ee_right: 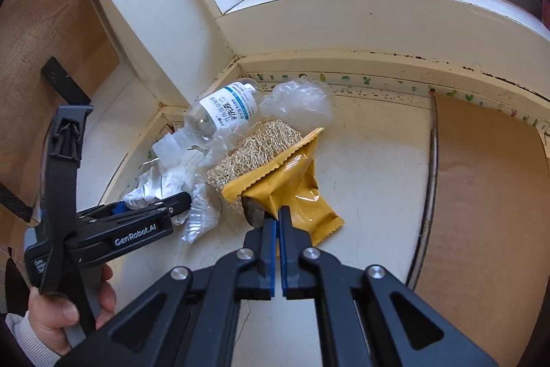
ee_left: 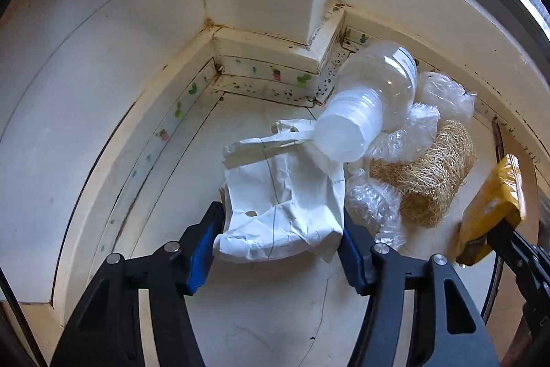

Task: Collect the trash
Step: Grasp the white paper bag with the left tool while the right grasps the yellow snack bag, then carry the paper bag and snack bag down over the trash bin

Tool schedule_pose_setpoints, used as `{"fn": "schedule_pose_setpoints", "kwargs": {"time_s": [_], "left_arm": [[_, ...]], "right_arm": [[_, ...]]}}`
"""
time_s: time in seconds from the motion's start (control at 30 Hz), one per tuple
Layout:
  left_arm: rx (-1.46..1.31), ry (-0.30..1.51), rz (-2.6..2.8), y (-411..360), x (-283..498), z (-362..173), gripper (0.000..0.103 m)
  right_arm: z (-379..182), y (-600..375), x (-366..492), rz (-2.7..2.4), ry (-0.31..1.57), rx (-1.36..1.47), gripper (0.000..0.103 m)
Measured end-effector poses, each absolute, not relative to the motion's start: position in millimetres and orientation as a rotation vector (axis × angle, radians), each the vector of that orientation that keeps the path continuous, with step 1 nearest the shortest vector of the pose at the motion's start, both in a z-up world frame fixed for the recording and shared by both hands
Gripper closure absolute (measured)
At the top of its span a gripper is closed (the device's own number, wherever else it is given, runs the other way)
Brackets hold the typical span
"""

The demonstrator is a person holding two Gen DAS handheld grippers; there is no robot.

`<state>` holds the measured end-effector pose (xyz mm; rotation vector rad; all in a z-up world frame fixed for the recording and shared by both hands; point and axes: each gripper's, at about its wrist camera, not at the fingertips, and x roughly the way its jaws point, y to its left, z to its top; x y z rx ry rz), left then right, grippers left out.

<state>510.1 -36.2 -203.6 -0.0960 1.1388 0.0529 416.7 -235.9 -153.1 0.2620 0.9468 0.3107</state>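
We are working at a trash heap in the floor corner [ee_left: 268, 112], most of it still lying there: the crumpled white paper [ee_left: 285, 212], the plastic bottle [ee_left: 374, 92] leaning on it, the straw-like roll [ee_left: 429, 174] and clear plastic film [ee_right: 299, 102]. Our left gripper [ee_left: 282, 229] is spreading wide around the paper, not yet clamping. Our right gripper [ee_right: 277, 222] is pinching the yellow wrapper [ee_right: 292, 184] just beside the roll.

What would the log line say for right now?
left claw: open around white paper bag | right claw: shut on yellow wrapper | bottle: on pile
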Motion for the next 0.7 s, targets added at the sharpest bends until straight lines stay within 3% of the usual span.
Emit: {"fn": "schedule_pose_setpoints", "kwargs": {"time_s": [0.7], "left_arm": [[-0.313, 1.088, -0.262, -10.0, 348.6, -146.3, 0.045]], "right_arm": [[-111.7, -230.5, 288.3, 0.375, 0.918, 0.375, 0.102]]}}
